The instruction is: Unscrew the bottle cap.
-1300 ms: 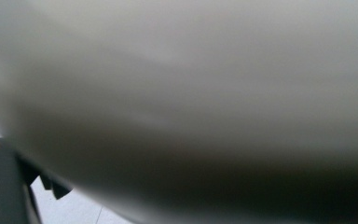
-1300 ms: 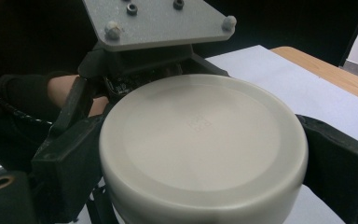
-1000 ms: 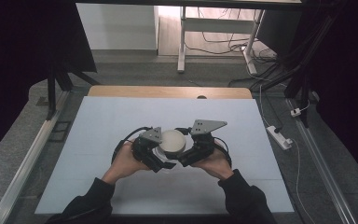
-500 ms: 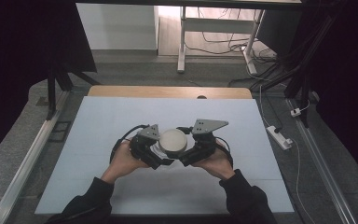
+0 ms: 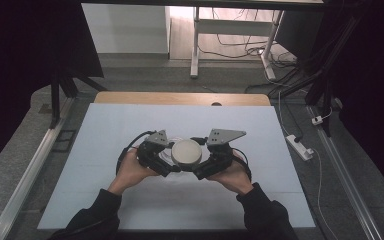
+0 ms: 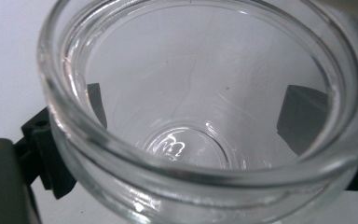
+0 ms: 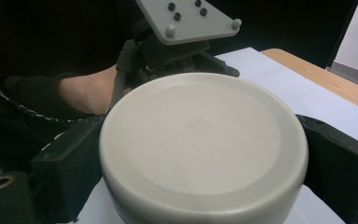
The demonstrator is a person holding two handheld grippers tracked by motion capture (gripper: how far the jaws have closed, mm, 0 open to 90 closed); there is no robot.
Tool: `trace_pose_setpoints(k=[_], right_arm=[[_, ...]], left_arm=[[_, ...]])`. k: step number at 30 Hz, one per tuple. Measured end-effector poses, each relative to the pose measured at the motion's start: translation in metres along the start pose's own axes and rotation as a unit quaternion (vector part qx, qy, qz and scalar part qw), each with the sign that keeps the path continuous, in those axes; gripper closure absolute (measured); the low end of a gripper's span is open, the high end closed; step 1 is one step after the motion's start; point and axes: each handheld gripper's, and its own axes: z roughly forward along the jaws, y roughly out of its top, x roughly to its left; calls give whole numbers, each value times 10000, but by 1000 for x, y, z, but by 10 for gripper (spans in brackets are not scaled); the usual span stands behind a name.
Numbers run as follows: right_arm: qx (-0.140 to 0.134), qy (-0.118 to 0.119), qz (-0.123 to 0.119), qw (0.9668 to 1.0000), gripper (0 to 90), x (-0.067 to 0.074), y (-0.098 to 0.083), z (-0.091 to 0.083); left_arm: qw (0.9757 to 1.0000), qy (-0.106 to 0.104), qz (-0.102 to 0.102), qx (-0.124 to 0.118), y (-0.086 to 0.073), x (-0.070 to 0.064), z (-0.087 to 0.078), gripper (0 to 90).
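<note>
at mid-table, the left gripper (image 5: 172, 167) stayed clamped round an open glass jar (image 6: 200, 116); the right gripper (image 5: 196, 173) gripped its white lid (image 7: 203, 140), drawn slightly nearer the person, apparently just unscrewed.

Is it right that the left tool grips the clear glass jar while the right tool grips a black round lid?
Not quite: the round plastic lid is off-white, not black, as the right gripper view shows. The rest holds: the right tool has its black jaws on either side of that lid, and the left tool grips the clear glass jar.
</note>
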Motion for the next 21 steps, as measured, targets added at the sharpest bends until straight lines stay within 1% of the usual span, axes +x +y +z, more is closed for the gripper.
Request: trace_pose_setpoints(k=[6,8,9,12,15,21], right_arm=[[-6,13,-21,10000,71,4,-1,-2],[-19,19,-38,10000,71,6,0,-3],[-17,24,-30,10000,72,7,0,-3],[-21,28,-57,10000,72,11,0,-5],[-21,30,-75,10000,71,15,0,-5],[-6,44,-98,9999,71,20,-2,-6]], left_arm=[[9999,92,-58,-54,0,4,-2,72],[9999,107,-48,-47,0,6,-2,72],[9998,119,-97,-86,0,6,-2,72],[9998,173,-80,-65,1,9,-2,72],[9997,198,-122,-108,2,11,-2,72],[9995,258,-132,-148,6,14,-1,72]])
